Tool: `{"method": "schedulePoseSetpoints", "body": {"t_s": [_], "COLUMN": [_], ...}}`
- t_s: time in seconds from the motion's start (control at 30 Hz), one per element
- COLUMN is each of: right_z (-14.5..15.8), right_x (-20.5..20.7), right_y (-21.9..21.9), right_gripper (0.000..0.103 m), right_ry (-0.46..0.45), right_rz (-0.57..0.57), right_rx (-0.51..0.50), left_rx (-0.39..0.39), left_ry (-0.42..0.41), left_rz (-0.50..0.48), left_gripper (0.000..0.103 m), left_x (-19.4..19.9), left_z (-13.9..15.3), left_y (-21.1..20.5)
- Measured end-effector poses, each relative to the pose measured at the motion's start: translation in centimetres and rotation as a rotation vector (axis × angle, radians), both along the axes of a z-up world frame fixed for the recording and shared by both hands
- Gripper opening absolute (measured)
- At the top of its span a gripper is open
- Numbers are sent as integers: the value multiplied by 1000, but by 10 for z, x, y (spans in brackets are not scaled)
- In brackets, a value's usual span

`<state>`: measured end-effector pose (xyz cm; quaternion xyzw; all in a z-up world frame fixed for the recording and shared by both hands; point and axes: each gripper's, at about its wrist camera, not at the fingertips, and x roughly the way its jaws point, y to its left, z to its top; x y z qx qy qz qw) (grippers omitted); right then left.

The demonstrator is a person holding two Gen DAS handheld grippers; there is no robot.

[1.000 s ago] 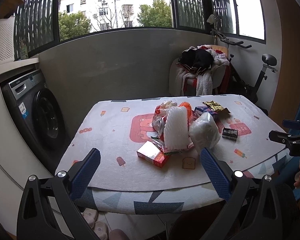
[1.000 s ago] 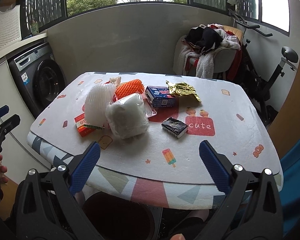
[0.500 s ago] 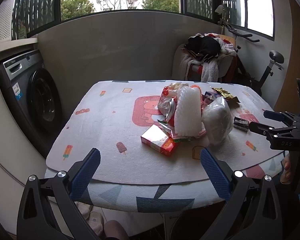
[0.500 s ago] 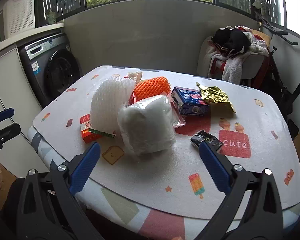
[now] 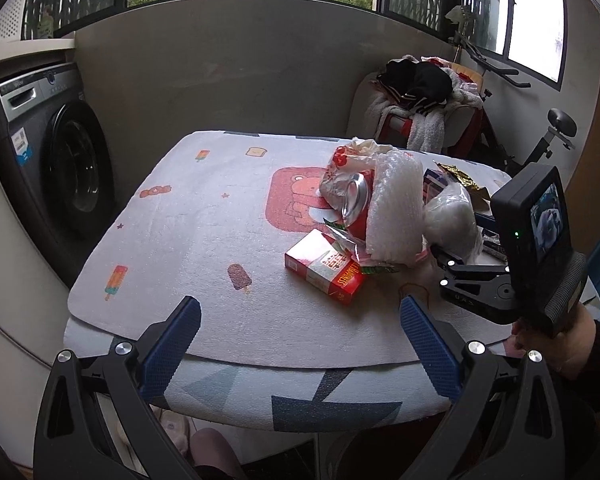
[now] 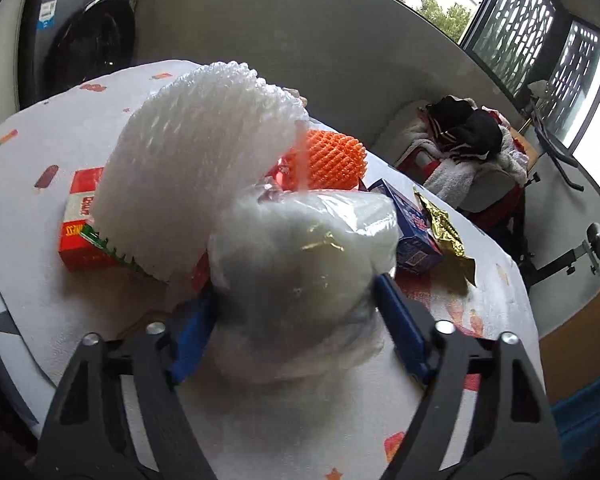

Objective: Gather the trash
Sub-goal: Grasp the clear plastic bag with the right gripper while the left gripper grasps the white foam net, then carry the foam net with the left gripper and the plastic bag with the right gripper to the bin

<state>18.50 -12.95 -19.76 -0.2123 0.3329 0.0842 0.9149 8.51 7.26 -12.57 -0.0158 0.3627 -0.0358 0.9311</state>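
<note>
The right gripper (image 6: 296,312) has just been closing, and its blue fingers (image 6: 400,320) touch both sides of the clear bag (image 6: 300,264) on the table (image 6: 40,320). White foam (image 6: 188,168) leans just beyond the left finger. The left gripper (image 5: 300,344) gapes wide and empty, with the red box (image 5: 324,266) beyond its fingers.

I see a white bench cloth (image 5: 204,216) printed with popsicles and a pink bear; beside the bear lie a red box (image 5: 325,267), white foam netting (image 6: 196,168) and orange netting (image 6: 334,162).
</note>
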Motion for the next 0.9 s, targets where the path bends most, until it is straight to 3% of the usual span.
{"method": "schedulePoseSetpoints", "body": {"t_s": [0.07,0.2,0.4,0.57,0.7,0.8,0.9], "right_z": [6,23,39,42,38,33,33], "right_x": [-5,-23,-48,-64,-73,-79,-86], "right_y": [-11,-42,-84,-113,-136,-147,-154], "right_gripper": [61,47,45,45,45,45,45], "right_ry": [5,-4,-11,-16,-4,6,2], "right_rz": [-7,-45,-110,-171,-219,-240,-249], "right_rx": [56,186,325,372,405,416,427], "left_rx": [-26,-102,-123,-181,-146,-118,-154], "left_ry": [2,30,12,34,56,104,92], "left_rz": [-16,-62,-153,-159,-166,-161,-166], "left_gripper": [97,79,61,60,56,20,12], "left_x": [3,21,70,124,157,171,164], "left_z": [-1,-5,-3,-6,-15,-27,-26], "left_y": [-1,-8,-39,-54,-70,-75,-70]}}
